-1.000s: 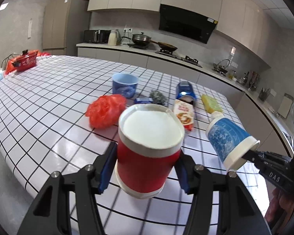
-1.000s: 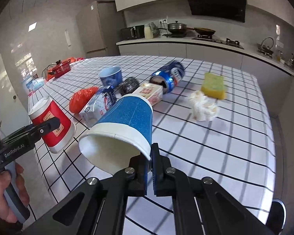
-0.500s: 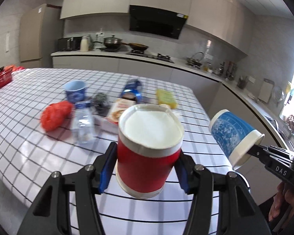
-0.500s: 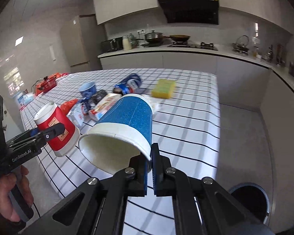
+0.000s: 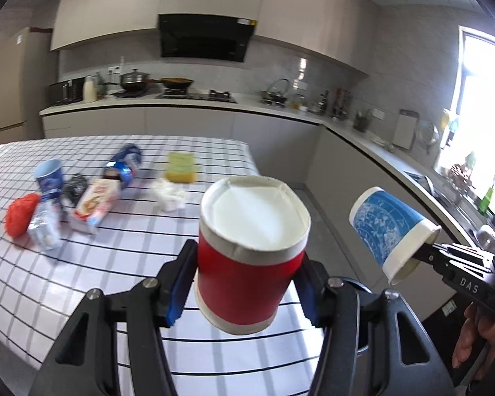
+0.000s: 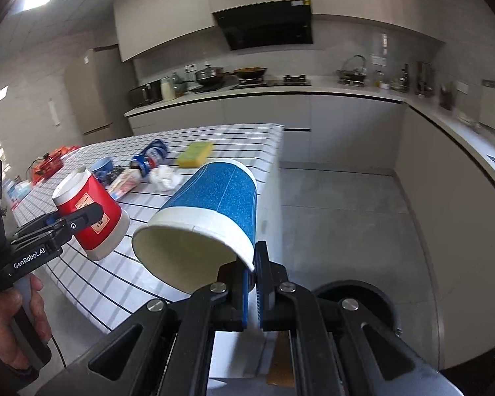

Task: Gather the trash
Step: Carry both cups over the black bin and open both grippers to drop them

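Main risk: the blue cup is held only by a pinch on its rim, the right gripper closed flat on that thin paper edge. The cup juts out tilted, mouth toward the camera; a jolt could crease the rim and let it slip to the floor short of the bin.

Second risk: the red cup is clamped across its body by the left gripper, and its rim looks squeezed slightly oval. A harder squeeze could buckle it.

Both cups are in the air off the right end of the table. The dark round bin sits on the floor below the right gripper; its opening is mostly hidden.

The red cup has a white base and white band; the blue cup is speckled, with a pale inside. Whether either is empty cannot be told for sure.

More trash is far left on the table.
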### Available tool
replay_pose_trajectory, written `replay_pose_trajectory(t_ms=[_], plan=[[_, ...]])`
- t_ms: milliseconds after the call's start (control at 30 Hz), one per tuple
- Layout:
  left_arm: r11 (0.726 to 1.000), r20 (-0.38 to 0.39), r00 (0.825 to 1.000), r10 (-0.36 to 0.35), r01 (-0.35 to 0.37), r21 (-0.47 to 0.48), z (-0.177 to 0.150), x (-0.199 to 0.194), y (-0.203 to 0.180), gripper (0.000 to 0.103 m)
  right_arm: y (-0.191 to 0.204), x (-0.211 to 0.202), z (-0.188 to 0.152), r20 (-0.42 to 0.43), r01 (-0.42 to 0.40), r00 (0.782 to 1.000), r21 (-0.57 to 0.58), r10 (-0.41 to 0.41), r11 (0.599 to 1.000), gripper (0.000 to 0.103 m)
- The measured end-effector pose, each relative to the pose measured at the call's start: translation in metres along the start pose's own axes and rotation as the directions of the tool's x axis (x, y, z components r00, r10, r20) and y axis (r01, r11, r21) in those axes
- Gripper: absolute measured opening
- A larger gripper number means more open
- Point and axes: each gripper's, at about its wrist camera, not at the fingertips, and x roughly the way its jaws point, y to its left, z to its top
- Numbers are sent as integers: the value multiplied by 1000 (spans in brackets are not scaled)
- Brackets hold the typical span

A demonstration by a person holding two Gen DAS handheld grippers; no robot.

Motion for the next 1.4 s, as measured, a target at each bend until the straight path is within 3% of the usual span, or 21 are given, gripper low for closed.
replay_pose_trajectory(t_ms=[333,700,1000,1400], plan=[[992,-39,994,-102,105,74,-6,22,-84,57,-83,-39,-26,-8,86,996,78,-86,993,4],[975,-113,977,-180,192,109,-24,51,-158,57,-154,-52,-61,-67,115,992,120,-107,986,4],[975,-172,970,-170,191,111,-46,87,-201,57,-205,-36,-85,-147,105,985,120,-86,987,4],[989,-283,953,-106,131,71,-84,133,-210,57,-237,21,-99,-250,36,968,99,-10,994,4]])
